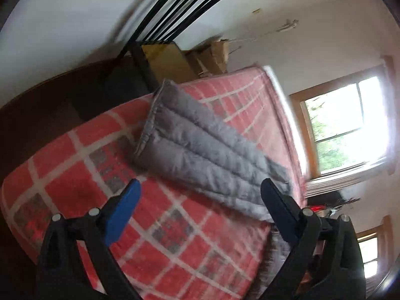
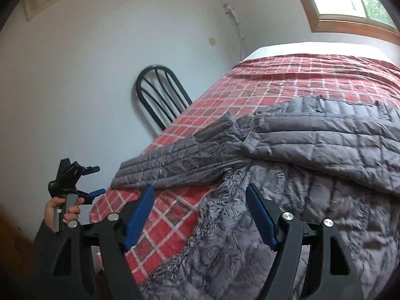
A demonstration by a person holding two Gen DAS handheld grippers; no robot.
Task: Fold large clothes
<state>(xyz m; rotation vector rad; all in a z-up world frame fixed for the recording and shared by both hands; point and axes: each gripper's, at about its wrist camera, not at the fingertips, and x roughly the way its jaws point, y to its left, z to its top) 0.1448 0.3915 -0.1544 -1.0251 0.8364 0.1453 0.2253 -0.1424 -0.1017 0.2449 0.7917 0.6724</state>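
Fingers of the left gripper (image 1: 200, 215) and right gripper (image 2: 200, 215) are spread, nothing held. A grey quilted coat (image 2: 312, 145) is spread on the bed (image 2: 275, 82); its slippery lining could be dropped if pinched shallowly.

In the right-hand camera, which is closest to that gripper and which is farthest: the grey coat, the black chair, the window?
From the right gripper, nearest first:
1. Grey coat, spread on the bed just ahead, hanging over the near edge.
2. Black chair, left of the bed, by the wall.
3. Window, beyond the bed's far end, upper right.
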